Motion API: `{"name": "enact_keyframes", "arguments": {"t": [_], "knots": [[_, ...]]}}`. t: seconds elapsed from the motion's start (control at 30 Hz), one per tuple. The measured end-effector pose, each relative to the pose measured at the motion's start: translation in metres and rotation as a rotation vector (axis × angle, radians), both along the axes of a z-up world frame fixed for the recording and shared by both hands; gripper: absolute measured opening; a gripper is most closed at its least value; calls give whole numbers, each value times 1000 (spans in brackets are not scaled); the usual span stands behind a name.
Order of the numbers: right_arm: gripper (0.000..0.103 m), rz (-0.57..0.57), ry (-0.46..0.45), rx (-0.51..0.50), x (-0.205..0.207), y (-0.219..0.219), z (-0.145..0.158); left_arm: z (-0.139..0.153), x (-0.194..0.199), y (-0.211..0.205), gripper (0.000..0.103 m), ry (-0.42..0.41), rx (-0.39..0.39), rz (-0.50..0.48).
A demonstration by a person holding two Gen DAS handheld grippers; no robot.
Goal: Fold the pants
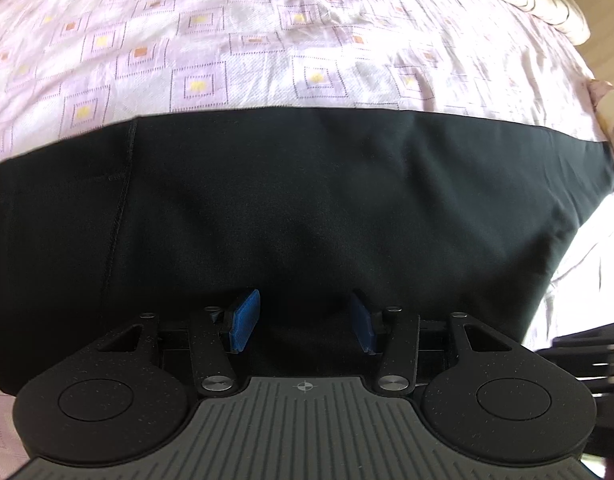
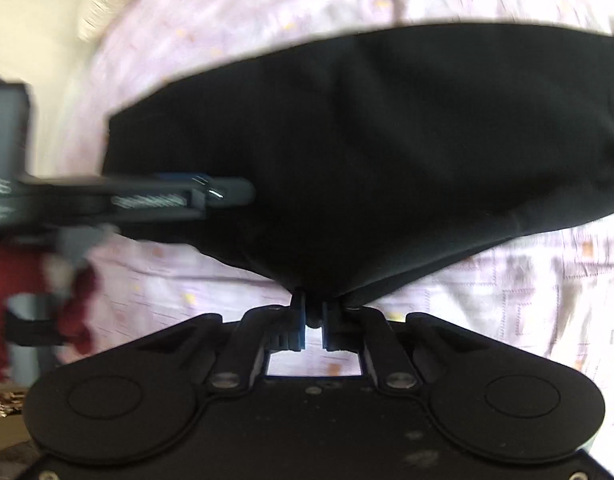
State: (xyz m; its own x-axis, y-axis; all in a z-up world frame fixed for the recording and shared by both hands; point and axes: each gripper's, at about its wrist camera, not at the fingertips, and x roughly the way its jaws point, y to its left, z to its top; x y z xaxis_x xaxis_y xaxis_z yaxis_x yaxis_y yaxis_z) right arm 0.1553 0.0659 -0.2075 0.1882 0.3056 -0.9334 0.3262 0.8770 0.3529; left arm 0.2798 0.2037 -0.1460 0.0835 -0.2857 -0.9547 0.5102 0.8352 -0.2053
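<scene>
1. Right gripper (image 2: 313,316): jaws pressed nearly together, pinching a gathered edge of the black pants (image 2: 387,152); cloth bunched to a point right at the blue pads, fanning out wide beyond them
2. Left gripper (image 1: 305,320): jaws spread, blue pads (image 1: 245,320) well apart, nothing pinched; pointing steeply down over the pants (image 1: 307,200), dark cloth lying between and below the pads; whether the tips touch the cloth cannot be told
3. Beyond the left jaws: pants spread flat in a broad band, a stitched seam (image 1: 121,208) running away from the jaws on their left side, straight far edge past them
4. Left of the right jaws: the left gripper (image 2: 211,196) seen from the side, blurred, reaching over the pants
5. Further out on all sides: pale pink bedsheet (image 1: 267,40) with a pattern of squares, wrinkled, under the pants; blurred in the right wrist view (image 2: 527,280)
6. Far left of the right jaws: a dark red sleeve (image 2: 79,300), blurred
</scene>
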Motion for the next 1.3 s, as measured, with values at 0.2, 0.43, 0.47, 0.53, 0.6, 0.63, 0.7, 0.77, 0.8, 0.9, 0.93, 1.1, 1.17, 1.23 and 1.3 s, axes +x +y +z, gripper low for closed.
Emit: {"name": "enact_keyframes", "arguments": {"t": [0.2,0.43,0.47,0.53,0.6,0.63,0.7,0.77,0.8,0.9,0.93,1.1,1.17,1.23,1.3], "knots": [[18,-66,-91,-19,-19,2,17,29,-25,-9,47,-76,-50,-74],[15,-60,-286,-144,-49,-6,70,38,-61,-23,47,-72,-116,-175],[12,-55,-286,-162,-46,-6,70,36,-65,-26,47,-63,-123,-193],[11,-51,-273,-175,-38,-6,61,30,-72,-34,47,-46,-118,-226],[10,-35,-247,-168,-29,-5,46,21,-76,-42,47,-43,-84,-252],[10,-22,-234,-166,-24,-5,39,16,-79,-46,47,-38,-65,-261],[10,12,-191,-172,-17,-3,24,10,-80,-48,48,-21,-40,-259],[10,33,-126,-185,-12,-1,4,5,-81,-47,48,0,-21,-265],[9,35,-98,-187,-11,-2,-5,3,-83,-49,48,-4,-12,-279],[2,8,-93,-179,-13,-5,-14,5,-85,-51,48,-10,-6,-290],[2,-2,-89,-170,-13,-7,-13,5,-85,-51,48,-7,-9,-286],[8,-61,-107,-143,-21,-16,-1,25,-82,-41,48,-17,-73,-230],[13,-111,-147,-141,-28,-23,12,33,-80,-37,48,-44,-96,-194],[14,-146,-180,-161,-36,-29,24,34,-75,-33,48,-64,-101,-143],[15,-163,-205,-199,-44,-33,35,25,-71,-31,48,-63,-70,-92]]}}
